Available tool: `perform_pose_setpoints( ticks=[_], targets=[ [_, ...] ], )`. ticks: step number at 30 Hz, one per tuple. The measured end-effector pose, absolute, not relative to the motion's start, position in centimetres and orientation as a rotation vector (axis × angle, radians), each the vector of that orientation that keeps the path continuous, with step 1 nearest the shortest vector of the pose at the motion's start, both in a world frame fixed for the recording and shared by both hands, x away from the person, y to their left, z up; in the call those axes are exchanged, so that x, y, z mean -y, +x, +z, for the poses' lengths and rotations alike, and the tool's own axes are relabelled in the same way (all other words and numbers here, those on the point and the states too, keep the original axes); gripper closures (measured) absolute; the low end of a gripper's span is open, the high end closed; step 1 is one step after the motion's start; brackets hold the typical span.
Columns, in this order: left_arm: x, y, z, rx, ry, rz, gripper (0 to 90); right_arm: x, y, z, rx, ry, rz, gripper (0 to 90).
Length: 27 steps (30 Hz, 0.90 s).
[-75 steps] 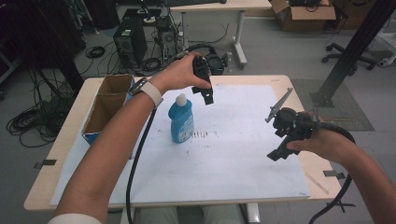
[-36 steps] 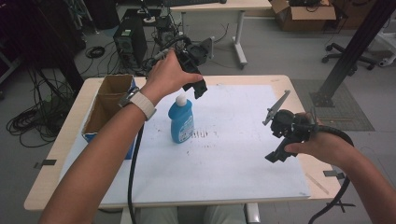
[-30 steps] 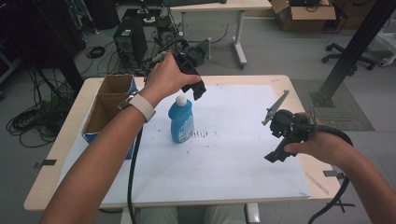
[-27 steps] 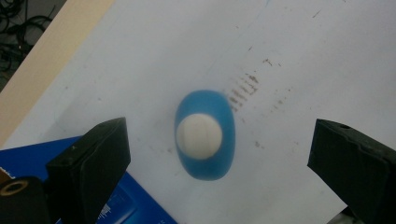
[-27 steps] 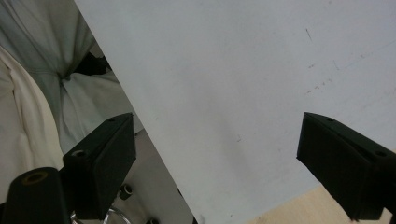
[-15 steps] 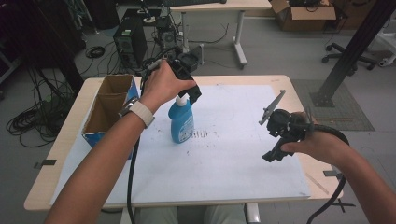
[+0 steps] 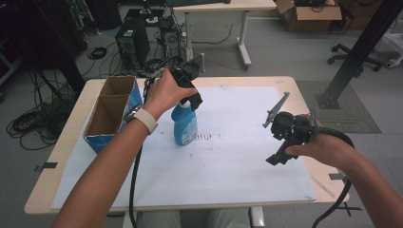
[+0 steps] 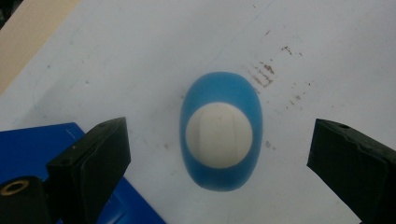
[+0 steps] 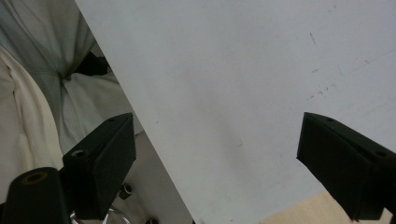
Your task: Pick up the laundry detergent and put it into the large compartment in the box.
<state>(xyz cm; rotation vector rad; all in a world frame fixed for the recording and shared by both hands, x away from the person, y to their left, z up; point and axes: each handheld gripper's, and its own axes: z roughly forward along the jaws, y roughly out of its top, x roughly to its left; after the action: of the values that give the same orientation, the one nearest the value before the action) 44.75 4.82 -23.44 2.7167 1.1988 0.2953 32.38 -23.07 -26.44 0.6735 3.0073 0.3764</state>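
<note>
Approach step for a top-down pick of the blue bottle [image 7: 185, 124], judged from the left gripper [image 8: 219, 154] poised directly above its white cap [image 8: 218, 134]. Bottle standing upright on the white sheet [image 7: 228, 161] near mid-table, just right of the open cardboard box [image 7: 110, 107] (blue outside, 2 compartments, nothing visible inside). Jaws of left gripper wide apart, 1 on each side of the cap in the left gripper view, no contact yet; height above the cap hard to judge from these views. Right gripper [image 7: 280, 142] held off to the right above the sheet, well apart from the bottle, jaws likewise spread with nothing between them. Next move, as judged: straight descent keeping the cap centred between the jaws, then closure on the neck or cap. Risk noted: tall narrow bottle, likely to tip if 1 jaw touches first.
</note>
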Motion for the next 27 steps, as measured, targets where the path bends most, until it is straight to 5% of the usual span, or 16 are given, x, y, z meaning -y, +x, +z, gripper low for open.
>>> perform_pose_setpoints(
  ticks=[27],
  targets=[
    [-5.1,45.3,-27.7,-1.222,2.728,0.253,7.0,22.7,32.7,-26.8,-3.014,0.671,0.375,11.7]
  ],
)
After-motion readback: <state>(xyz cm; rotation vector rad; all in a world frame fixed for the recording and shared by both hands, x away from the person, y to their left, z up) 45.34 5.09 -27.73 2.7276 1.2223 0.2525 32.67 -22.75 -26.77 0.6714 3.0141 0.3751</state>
